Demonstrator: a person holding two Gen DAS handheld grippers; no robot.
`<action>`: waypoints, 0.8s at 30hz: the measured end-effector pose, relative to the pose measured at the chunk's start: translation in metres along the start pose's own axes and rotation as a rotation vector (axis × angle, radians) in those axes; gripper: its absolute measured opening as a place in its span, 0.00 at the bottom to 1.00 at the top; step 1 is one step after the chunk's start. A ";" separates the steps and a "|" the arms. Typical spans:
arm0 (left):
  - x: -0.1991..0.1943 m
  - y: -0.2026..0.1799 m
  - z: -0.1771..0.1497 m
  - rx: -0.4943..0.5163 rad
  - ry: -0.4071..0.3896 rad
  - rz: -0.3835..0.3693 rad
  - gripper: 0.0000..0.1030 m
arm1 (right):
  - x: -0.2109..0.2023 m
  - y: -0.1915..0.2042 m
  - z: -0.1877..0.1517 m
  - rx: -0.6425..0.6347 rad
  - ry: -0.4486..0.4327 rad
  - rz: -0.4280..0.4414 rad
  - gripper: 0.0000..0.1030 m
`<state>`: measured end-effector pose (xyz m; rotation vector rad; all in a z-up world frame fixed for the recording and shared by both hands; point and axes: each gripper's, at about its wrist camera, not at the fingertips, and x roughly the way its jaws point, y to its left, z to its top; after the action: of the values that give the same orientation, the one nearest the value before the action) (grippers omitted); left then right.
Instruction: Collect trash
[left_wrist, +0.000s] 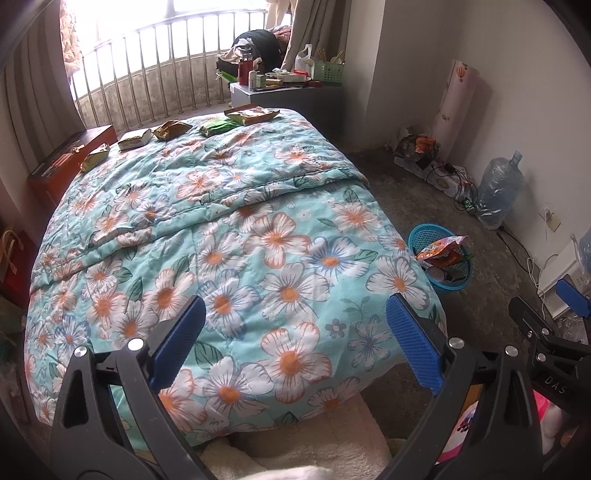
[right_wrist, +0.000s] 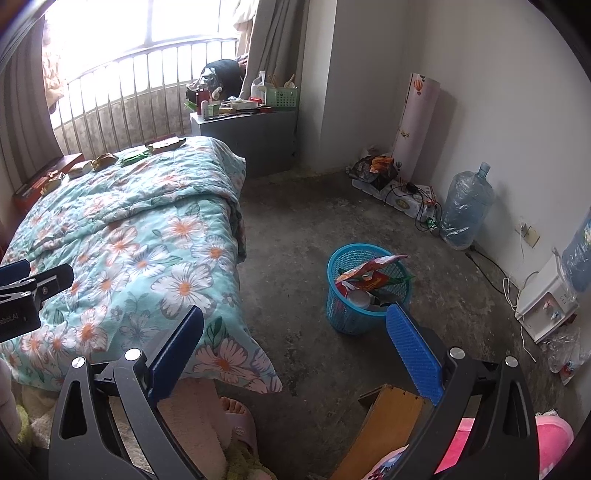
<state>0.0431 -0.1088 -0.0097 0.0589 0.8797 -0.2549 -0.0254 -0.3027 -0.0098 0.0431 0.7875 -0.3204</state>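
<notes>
Right wrist only: a foot (right_wrist: 236, 408) in a slipper beside the bed (right_wrist: 122, 236).
Left gripper (left_wrist: 295, 339): over the quilt, jaws wide, empty.
Right gripper (right_wrist: 295, 347): toward the blue basket (right_wrist: 341, 317), jaws wide, empty.

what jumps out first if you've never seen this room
The bed's turquoise floral quilt fills most of the left wrist view, with a row of snack wrappers lined up along its far edge by the window railing. On the bare floor to the right of the bed stands a blue mesh trash basket, already holding a crumpled orange-red packet. Both the left gripper and right gripper are open and empty.
</notes>
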 end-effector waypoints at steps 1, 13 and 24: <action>0.000 -0.001 0.000 0.003 -0.002 -0.001 0.91 | 0.000 -0.001 0.000 0.002 -0.001 -0.001 0.93; 0.000 -0.005 0.001 0.010 -0.010 0.007 0.91 | 0.002 -0.006 0.000 0.013 -0.001 -0.001 0.93; -0.002 -0.001 0.003 0.002 -0.020 0.021 0.91 | 0.002 -0.009 -0.001 0.016 -0.002 -0.011 0.93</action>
<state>0.0441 -0.1097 -0.0059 0.0670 0.8587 -0.2366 -0.0275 -0.3114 -0.0113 0.0534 0.7834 -0.3373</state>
